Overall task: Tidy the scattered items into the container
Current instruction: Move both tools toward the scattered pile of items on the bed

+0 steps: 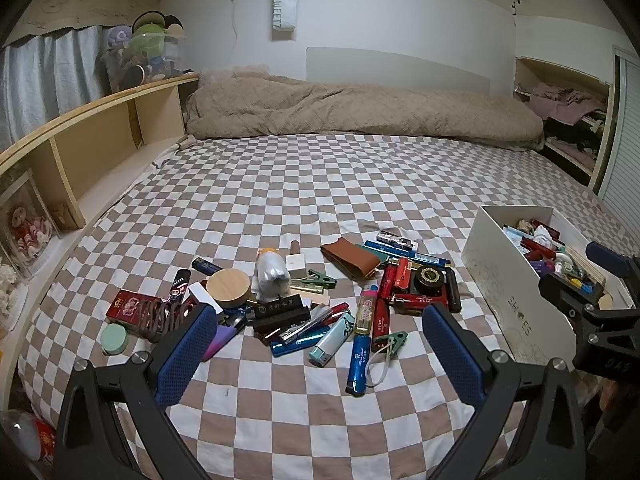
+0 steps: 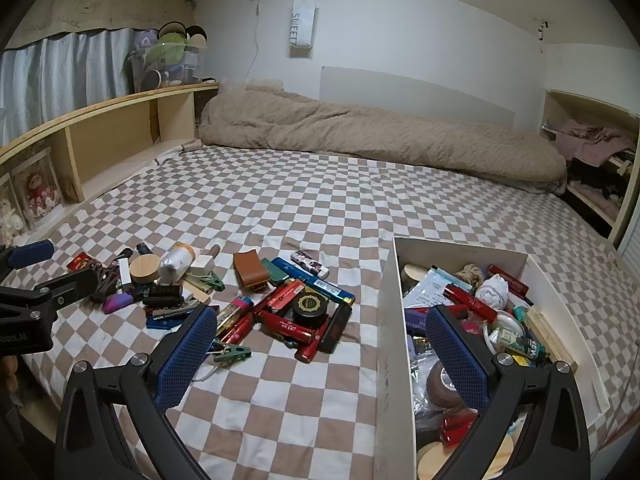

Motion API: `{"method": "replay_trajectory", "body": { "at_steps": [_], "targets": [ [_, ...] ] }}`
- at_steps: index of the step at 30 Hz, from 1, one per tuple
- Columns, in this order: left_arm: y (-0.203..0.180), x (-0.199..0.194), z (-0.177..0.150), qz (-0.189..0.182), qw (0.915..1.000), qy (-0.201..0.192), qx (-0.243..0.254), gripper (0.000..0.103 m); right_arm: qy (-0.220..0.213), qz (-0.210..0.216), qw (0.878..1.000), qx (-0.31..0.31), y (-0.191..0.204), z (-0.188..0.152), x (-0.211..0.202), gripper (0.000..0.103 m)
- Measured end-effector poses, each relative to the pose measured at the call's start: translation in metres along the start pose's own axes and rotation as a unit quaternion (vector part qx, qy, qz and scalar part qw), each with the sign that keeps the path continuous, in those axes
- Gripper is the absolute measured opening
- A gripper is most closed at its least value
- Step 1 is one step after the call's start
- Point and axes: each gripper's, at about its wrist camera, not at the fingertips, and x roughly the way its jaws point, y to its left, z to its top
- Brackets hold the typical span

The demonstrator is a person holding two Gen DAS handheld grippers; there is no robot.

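Both my left hand-held gripper (image 1: 320, 354) and right hand-held gripper (image 2: 318, 354) are wide open, empty. Lighter pile (image 1: 320, 312) sits mid-bed, box (image 1: 496, 284) right. Lighters look light, stiff, slippery; I'd pinch the long flat sides.

You have one white box (image 1: 496, 280), two green clips (image 1: 320, 278) and (image 1: 394, 340), and one brown pouch (image 1: 350, 258). One round wooden lid (image 1: 229, 285) lies left, one black jar (image 1: 429, 278) right.

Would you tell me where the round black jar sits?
In both views the round black jar rests atop red lighters in the pile, left of the white box.
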Motion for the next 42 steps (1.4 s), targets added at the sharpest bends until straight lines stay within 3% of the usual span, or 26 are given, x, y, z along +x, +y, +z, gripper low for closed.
{"method": "replay_trajectory", "body": {
  "at_steps": [20, 28, 42],
  "targets": [
    [0.009, 0.014, -0.003, -0.018, 0.999, 0.035, -0.023, 0.103, 0.024, 0.002, 1.0, -0.01, 0.008, -0.007, 0.017, 0.103],
    [0.017, 0.021, -0.001, -0.007, 0.9989, 0.04, -0.022, 0.103, 0.049, 0.014, 0.998, -0.028, 0.021, -0.017, 0.032, 0.103],
    [0.052, 0.028, 0.024, -0.013, 0.997, 0.05, -0.058, 0.103, 0.088, 0.038, 0.993, -0.074, 0.054, -0.036, 0.054, 0.103]
  ]
}}
